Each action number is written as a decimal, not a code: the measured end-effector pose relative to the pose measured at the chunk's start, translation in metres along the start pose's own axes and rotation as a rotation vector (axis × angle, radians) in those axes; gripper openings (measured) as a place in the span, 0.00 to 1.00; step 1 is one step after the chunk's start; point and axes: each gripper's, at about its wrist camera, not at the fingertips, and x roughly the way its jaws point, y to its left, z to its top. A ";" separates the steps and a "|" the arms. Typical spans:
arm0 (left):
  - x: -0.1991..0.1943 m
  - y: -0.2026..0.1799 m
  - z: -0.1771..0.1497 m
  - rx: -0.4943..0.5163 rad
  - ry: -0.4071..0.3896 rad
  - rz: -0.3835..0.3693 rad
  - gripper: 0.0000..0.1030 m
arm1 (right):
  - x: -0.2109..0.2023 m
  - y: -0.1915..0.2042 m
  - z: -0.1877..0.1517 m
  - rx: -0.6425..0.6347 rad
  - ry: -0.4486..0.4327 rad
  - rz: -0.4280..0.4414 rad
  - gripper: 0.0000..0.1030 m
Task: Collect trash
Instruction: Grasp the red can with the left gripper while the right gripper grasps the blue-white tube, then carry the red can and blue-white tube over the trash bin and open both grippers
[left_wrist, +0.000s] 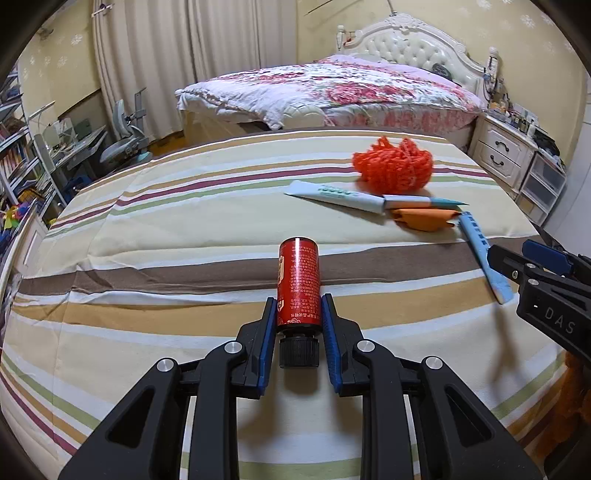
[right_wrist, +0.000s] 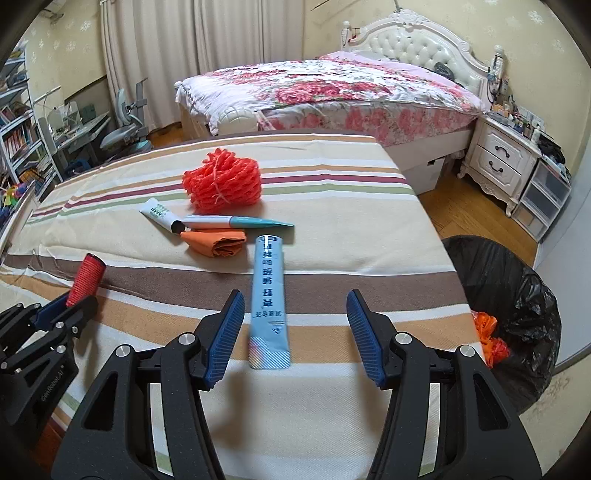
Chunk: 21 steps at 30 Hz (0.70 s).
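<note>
Clamping a red bottle (left_wrist: 298, 284) by its lower body, the left gripper (left_wrist: 298, 321) has both blue pads pressed against the label, with the black cap (left_wrist: 298, 353) pointing back toward the camera. The bottle lies along the striped cloth of the tabletop (left_wrist: 147, 229), near its front edge.

To the right, the right gripper (right_wrist: 295, 332) hangs with its jaws spread wide and holds nothing. A light blue sachet (right_wrist: 268, 302) lies flat on the cloth between the spread fingers, closer to the left pad; whether that pad touches it cannot be told.

Farther back on the tabletop sits an orange foam net (right_wrist: 222, 181). Just in front of it lie a white tube (right_wrist: 159, 215), a teal-tipped pen (right_wrist: 236, 221) and a crumpled orange paper (right_wrist: 216, 245), all close together, the pen resting against the tube's end.

Beside the tabletop's right edge, on the floor, stands a bin lined with a black bag (right_wrist: 517, 288); orange scraps (right_wrist: 491, 339) show at its near rim.
</note>
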 end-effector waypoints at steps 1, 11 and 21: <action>0.000 0.002 0.000 -0.006 0.001 0.002 0.24 | 0.002 0.002 0.000 -0.004 0.004 -0.001 0.53; 0.002 0.011 -0.003 -0.027 0.002 -0.009 0.24 | 0.006 0.007 -0.005 -0.037 0.040 -0.010 0.22; -0.004 0.008 -0.003 -0.023 -0.017 -0.014 0.24 | -0.012 0.003 -0.014 -0.028 0.021 -0.016 0.20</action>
